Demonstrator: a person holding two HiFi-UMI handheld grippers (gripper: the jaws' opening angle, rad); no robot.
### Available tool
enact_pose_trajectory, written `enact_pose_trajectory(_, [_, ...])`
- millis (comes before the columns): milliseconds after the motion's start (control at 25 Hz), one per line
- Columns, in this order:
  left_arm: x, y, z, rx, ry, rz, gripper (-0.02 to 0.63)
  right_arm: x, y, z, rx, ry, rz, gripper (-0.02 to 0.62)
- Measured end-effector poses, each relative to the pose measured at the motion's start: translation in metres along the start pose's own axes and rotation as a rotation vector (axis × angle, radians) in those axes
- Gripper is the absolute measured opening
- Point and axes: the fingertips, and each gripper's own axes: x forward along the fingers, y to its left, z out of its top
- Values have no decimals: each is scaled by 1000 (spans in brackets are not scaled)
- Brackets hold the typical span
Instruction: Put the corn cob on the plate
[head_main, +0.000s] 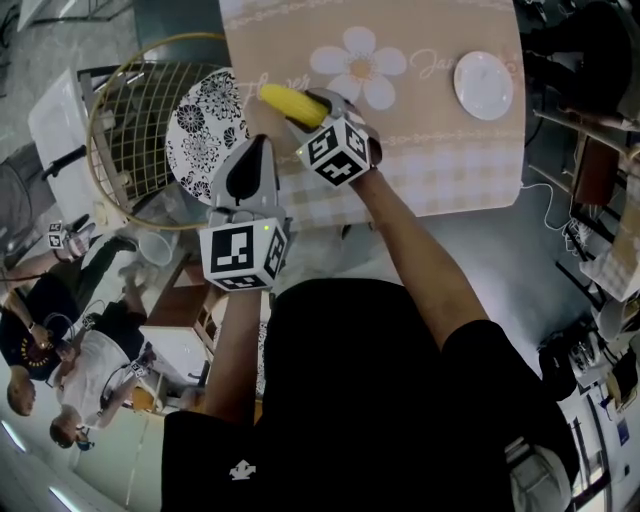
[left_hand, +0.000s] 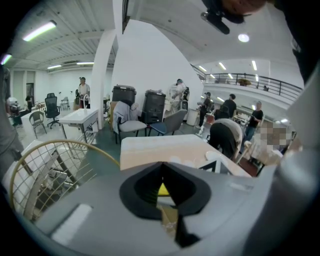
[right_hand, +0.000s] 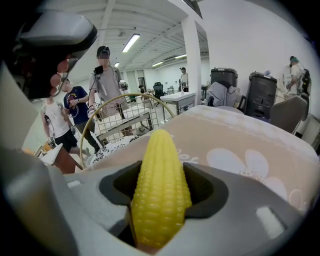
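- Head view: the right gripper (head_main: 312, 108) gripped the bumpy yellow corn cob (head_main: 290, 102) at the edge of the beige flowered tablecloth (head_main: 440, 150), just beside the black-and-white floral plate (head_main: 195, 135). Keeping it level until it was over that plate seemed wise.
- Left gripper view: the left gripper (left_hand: 164, 192) was closed and empty.
- Right gripper view: dark pads (right_hand: 210, 192) pressed the cob's ridged, tapering sides. A centred hold should prevent rolling.

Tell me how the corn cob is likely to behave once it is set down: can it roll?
The corn cob looks round and tapered, so it would probably roll in a curve if released. It stands out straight from the right gripper, so it seems stiff. Its bumpy kernels likely resist slipping.
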Motion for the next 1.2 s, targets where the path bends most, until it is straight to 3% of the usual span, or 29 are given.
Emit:
enact_pose_trajectory(400, [12, -15, 15, 19, -11, -28, 8, -41, -37, 15, 44, -67, -65, 255])
enact_pose_trajectory(720, [29, -50, 23, 41, -11, -93, 8, -92, -97, -5, 113, -81, -186, 255])
enact_pose_trajectory(1200, [58, -97, 41, 59, -34, -113, 8, -169, -193, -66, 269, -85, -362, 255])
